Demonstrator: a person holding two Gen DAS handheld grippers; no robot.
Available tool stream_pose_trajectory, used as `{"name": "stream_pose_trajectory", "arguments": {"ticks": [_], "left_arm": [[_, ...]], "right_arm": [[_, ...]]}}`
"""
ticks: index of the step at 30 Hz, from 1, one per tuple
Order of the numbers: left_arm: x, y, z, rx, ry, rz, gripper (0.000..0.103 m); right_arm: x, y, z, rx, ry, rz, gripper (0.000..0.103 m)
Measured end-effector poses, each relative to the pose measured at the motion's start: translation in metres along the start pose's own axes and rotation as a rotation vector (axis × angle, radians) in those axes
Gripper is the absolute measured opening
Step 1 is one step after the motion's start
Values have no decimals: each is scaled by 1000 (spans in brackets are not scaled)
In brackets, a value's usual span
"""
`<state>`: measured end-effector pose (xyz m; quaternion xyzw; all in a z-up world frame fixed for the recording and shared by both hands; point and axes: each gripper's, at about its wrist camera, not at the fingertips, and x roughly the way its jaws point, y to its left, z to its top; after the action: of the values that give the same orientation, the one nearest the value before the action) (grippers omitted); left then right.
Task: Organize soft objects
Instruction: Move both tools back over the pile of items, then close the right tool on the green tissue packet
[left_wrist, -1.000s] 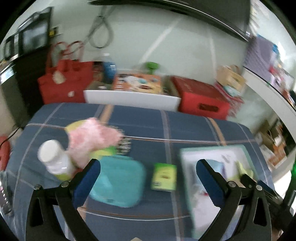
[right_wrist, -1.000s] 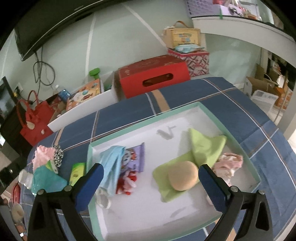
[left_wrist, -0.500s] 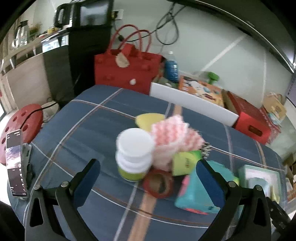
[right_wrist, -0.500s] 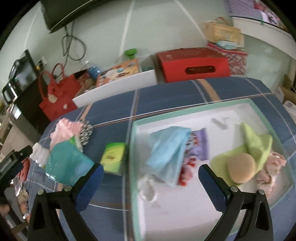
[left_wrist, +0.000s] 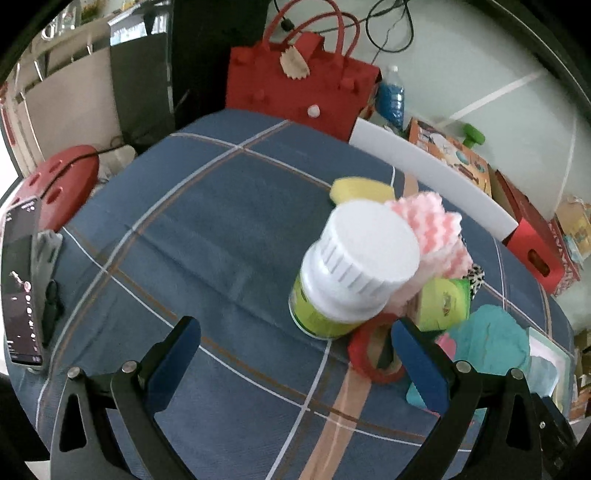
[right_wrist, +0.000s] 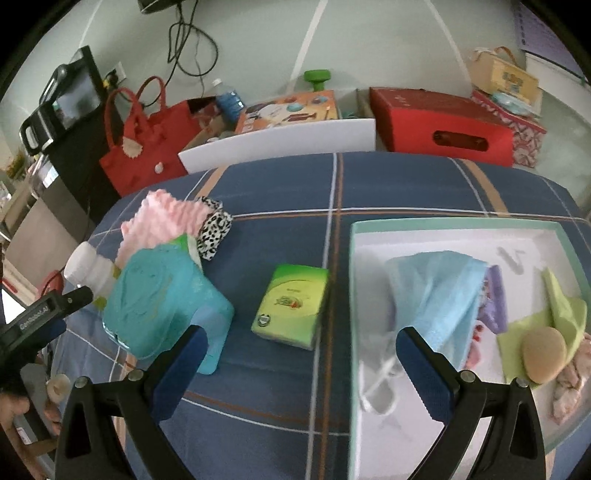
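Item: pink wavy cloth (left_wrist: 432, 229), lodged in the cluster at the left of the table (left_wrist: 207, 221), touching and partly hidden behind the white-capped bottle (left_wrist: 354, 266). It is placed ahead and right of the left hand-held gripper (left_wrist: 295, 354), judged the nearer one. Left hand-held gripper: spread wide, nothing held. Right hand-held gripper (right_wrist: 303, 358): likewise spread, empty, hung near the tissue pack (right_wrist: 291, 306) beside the tray (right_wrist: 354, 280).

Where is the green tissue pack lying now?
In the right wrist view, the green tissue pack lies on the blue cloth, between the teal pouch and the tray.
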<state>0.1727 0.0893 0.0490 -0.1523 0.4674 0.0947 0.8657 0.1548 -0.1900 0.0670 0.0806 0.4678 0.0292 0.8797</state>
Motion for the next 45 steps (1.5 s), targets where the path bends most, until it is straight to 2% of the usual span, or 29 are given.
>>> {"name": "stream_pose_trajectory", "arguments": {"ticks": [2,7,14,16,22,30,36,38,40,45], "left_arm": [[6,-2,-2,5,25,-10,103],[21,-3,-9,2,86,-35,103],[31,3,-11,-18,115,-41,103],[33,3,-11,-18,119,-43,103],[36,5,-11,-21,125,-44,103],[43,7,-10,-19,139,-46,103],[43,4,-10,-15,140,-48,103],[44,4,-10,-15,142,-48,103],[46,1,-10,-14,148,-44,103],[49,-4,-11,-5,152,-31,103]], "right_arm": [[4,3,1,-8,7,11,102],[10,7,3,-37,14,40,92],[19,6,8,-55,24,65,82],[19,5,9,-49,26,89,74],[28,12,5,-70,50,107,71],[46,12,1,-79,82,91,69],[50,19,0,-120,68,20,68],[51,19,0,-129,61,-2,65],[52,19,0,-134,52,-26,58],[51,19,-1,-144,40,-31,57]]}}
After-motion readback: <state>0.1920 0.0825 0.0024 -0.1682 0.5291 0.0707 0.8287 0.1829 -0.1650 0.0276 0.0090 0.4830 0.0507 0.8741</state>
